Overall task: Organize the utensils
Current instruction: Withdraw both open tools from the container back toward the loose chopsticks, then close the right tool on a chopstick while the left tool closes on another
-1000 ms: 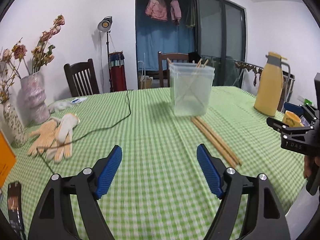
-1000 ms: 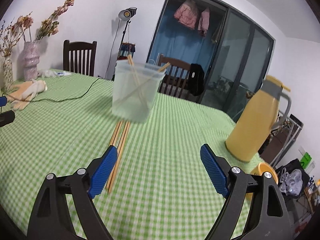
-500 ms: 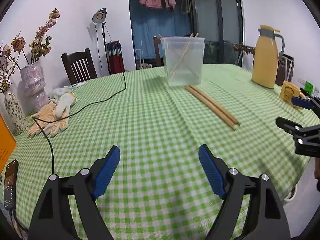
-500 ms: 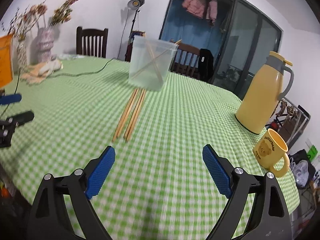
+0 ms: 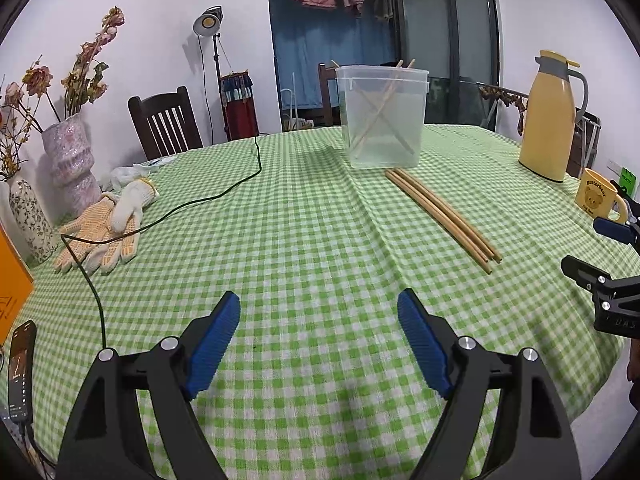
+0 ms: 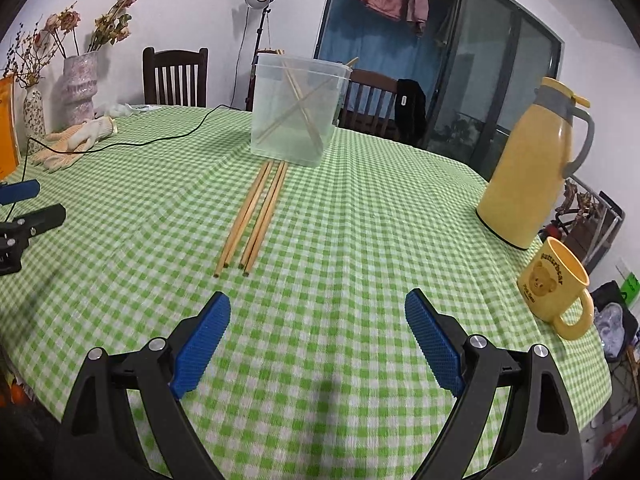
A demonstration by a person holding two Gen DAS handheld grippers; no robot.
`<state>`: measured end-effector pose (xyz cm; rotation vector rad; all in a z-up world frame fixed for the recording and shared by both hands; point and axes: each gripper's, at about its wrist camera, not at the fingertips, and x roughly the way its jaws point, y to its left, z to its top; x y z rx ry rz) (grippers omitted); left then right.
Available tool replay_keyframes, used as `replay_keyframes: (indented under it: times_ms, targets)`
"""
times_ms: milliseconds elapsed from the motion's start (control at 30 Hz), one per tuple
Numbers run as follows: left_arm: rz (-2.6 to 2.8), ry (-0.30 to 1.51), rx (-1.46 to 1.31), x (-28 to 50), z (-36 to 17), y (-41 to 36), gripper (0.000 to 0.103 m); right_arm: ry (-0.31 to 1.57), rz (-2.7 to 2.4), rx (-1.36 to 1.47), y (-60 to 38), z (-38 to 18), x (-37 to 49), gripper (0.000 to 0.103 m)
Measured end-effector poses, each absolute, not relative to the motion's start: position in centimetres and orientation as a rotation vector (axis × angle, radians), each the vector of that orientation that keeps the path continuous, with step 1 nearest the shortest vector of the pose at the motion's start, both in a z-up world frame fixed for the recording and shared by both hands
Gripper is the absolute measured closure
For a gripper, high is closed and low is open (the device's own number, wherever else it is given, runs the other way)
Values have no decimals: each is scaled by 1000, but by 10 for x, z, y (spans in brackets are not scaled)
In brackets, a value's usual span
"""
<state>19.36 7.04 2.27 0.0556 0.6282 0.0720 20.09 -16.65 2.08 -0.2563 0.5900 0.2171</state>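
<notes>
Several wooden chopsticks lie side by side on the green checked tablecloth, just in front of a clear plastic tub that holds a few more chopsticks crossed inside. My left gripper hovers open over bare cloth, well short and left of the loose chopsticks. My right gripper is open too, its left pad near the chopsticks' near ends. Nothing sits between either pair of pads.
A yellow thermos jug and a yellow bear mug stand at the right. Work gloves, a black cable, vases, a phone and chairs occupy the left and back.
Both grippers have sunk lower toward the table and now sit nearer its front edge. The tub and chopsticks look farther off. The right jaws stand slightly wider than at first.
</notes>
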Motion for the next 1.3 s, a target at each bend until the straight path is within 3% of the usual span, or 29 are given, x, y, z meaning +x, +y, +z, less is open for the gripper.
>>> replay_keyframes:
  times_ms: [333, 500, 767, 1300]
  targets:
    - [42, 667, 55, 229, 22, 59, 25, 618, 239, -237, -155, 20, 228, 18]
    - [68, 699, 35, 244, 18, 67, 25, 661, 269, -261, -144, 20, 247, 33]
    - [105, 742, -35, 257, 13, 89, 25, 730, 321, -203, -132, 23, 282, 67]
    - [33, 772, 6, 288, 7, 62, 25, 849, 357, -164, -130, 0, 303, 80]
